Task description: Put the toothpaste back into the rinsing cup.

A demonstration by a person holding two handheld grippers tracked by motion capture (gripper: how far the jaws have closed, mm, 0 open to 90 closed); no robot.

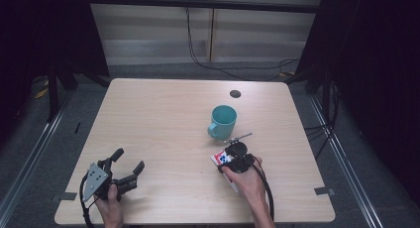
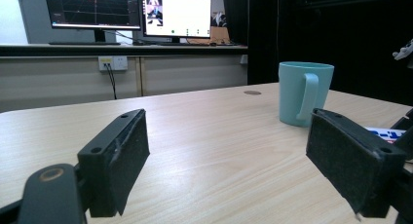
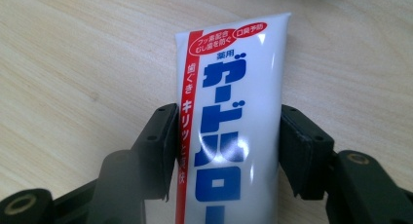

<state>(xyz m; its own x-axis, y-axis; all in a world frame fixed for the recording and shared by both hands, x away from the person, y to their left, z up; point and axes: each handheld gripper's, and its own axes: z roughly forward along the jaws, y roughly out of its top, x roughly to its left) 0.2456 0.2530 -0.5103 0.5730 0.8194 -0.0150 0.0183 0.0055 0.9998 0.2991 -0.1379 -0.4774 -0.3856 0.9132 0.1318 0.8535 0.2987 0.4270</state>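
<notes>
On the near right part of the tabletop (image 1: 163,119), a white toothpaste tube (image 3: 234,121) with blue and red lettering is enclosed by the right tongs (image 3: 226,151). Both black pads (image 3: 158,146) are seen flush against the two long edges of the tube, with the jaws partly closed; the tube is thus gripped across its width. The tube is laid flat on the wood, its crimped end extending beyond the jaw tips. At the near left corner, the left tongs (image 1: 128,164) are held wide open, with nothing between the pads (image 2: 124,158), and are kept well apart from the tube. A teal mug (image 1: 222,122) is stood upright just beyond the right tongs.
</notes>
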